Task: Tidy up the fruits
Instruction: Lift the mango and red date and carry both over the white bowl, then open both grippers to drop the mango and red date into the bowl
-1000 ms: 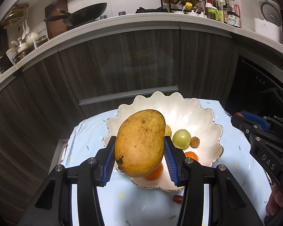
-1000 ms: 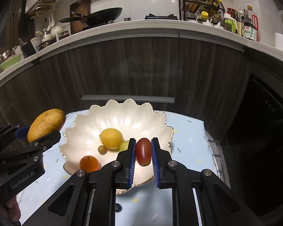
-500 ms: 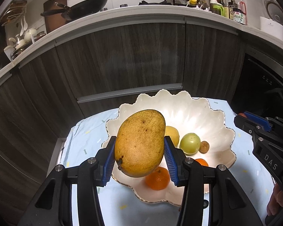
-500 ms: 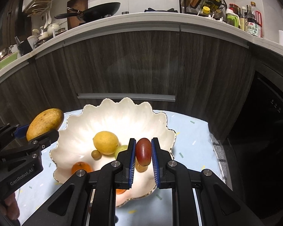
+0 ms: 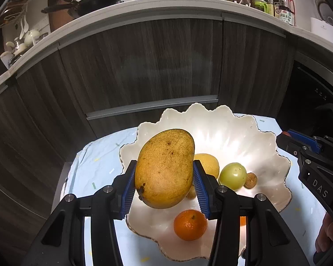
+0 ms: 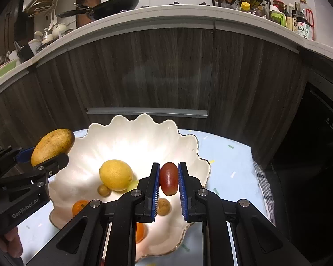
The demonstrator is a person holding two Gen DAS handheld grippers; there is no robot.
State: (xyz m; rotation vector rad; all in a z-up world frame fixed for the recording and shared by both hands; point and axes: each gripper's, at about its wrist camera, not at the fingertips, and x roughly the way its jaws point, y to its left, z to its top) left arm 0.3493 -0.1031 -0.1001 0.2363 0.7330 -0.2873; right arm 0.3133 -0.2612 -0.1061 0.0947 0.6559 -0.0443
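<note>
Yellow mango (image 5: 165, 168) clamped in left gripper (image 5: 164, 188) jaws, red fruit (image 6: 168, 178) in right gripper (image 6: 168, 190) jaws; both have advanced over the white bowl (image 5: 222, 133) beneath, so release looks near.

Glossy white ceramic bowl (image 5: 230, 130); matt speckled mango (image 5: 165, 168) skin — dark wood-grain cabinet (image 5: 144, 62) fronts.

One mango (image 5: 165, 168), one lemon (image 6: 115, 174), one green fruit (image 5: 232, 176), two oranges (image 5: 190, 225), one bowl (image 5: 222, 130), one red fruit (image 6: 168, 178).

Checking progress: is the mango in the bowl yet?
Not yet. The mango is clamped in the left gripper, held above the bowl.
</note>
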